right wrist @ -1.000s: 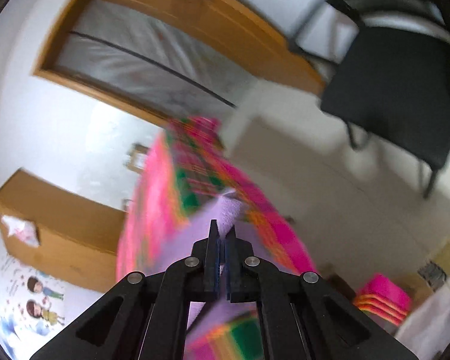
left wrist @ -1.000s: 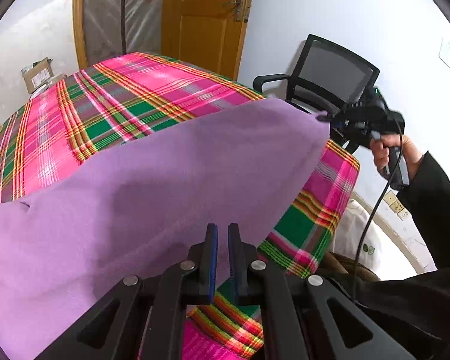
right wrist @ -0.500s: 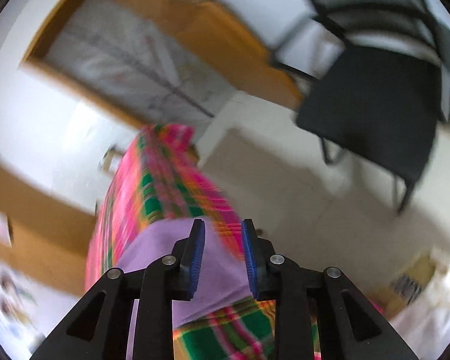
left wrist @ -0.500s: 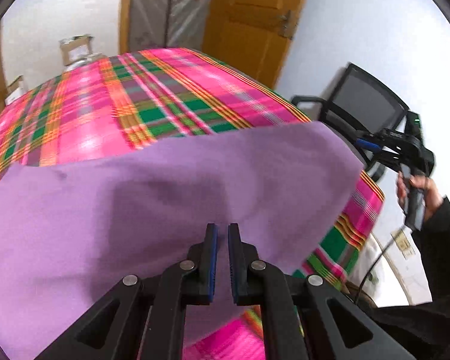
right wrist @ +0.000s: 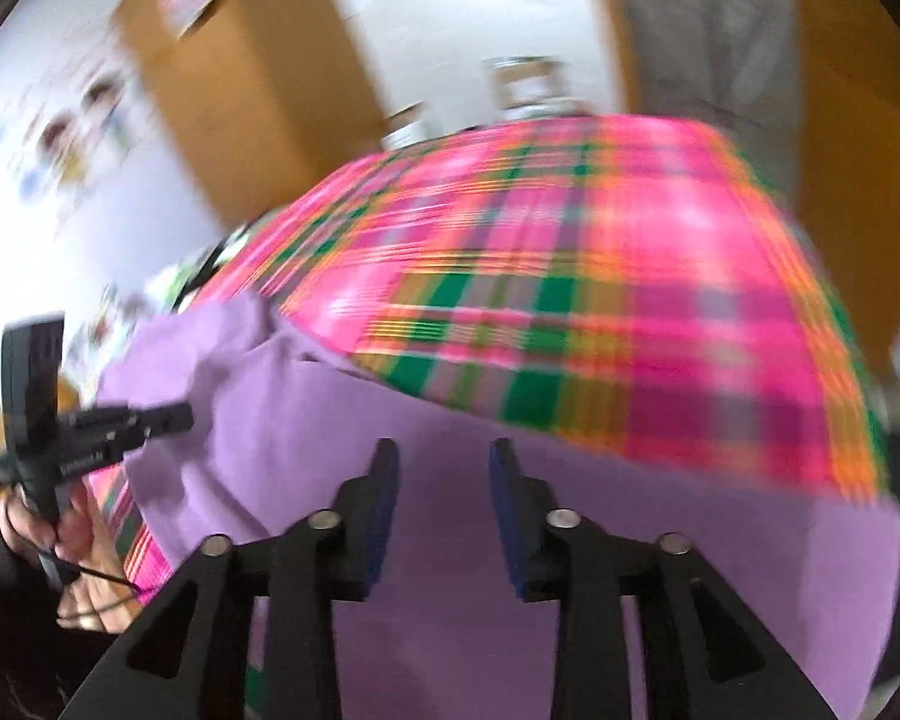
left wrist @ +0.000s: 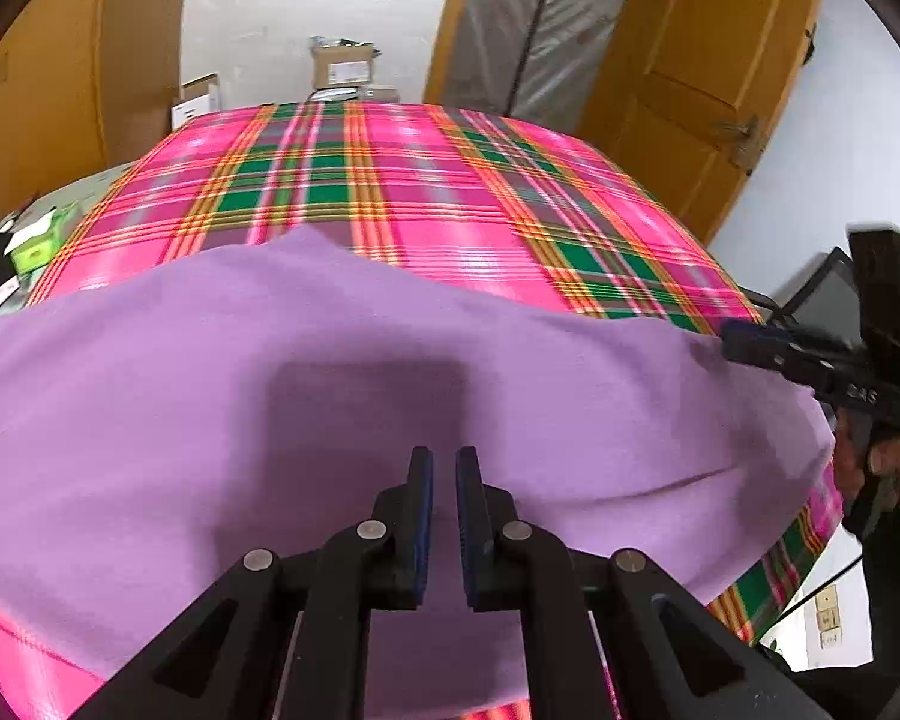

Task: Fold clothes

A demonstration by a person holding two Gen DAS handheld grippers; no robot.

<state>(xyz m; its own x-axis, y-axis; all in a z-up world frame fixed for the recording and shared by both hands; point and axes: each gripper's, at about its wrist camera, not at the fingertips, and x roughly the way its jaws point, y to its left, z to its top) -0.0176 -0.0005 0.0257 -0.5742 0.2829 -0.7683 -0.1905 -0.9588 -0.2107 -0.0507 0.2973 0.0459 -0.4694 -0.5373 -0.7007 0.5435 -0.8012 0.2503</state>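
A purple cloth point(left wrist: 270, 396) lies spread over the near part of a table with a pink and green plaid cover point(left wrist: 426, 192). My left gripper point(left wrist: 444, 457) is shut, its pads pinching the cloth near its front edge. In the right wrist view the left gripper point(right wrist: 186, 414) sits at the cloth's point(right wrist: 450, 630) bunched left side. My right gripper point(right wrist: 441, 450) hovers over the cloth's right part. Its jaws are opening and nothing is between them. From the left wrist view the right gripper point(left wrist: 729, 342) hangs at the cloth's right edge.
A black office chair point(left wrist: 822, 294) stands past the table's right corner, with a wooden door point(left wrist: 720, 60) behind it. Cardboard boxes point(left wrist: 342, 66) sit beyond the far edge. Small items point(left wrist: 30, 240) lie off the table's left side. A person's hand point(left wrist: 864, 462) holds the right gripper.
The right gripper has opened, let go of the cloth's corner, and swung round over the table. The cloth has sunk from stretched in the air onto the table. The left gripper has shifted sideways.
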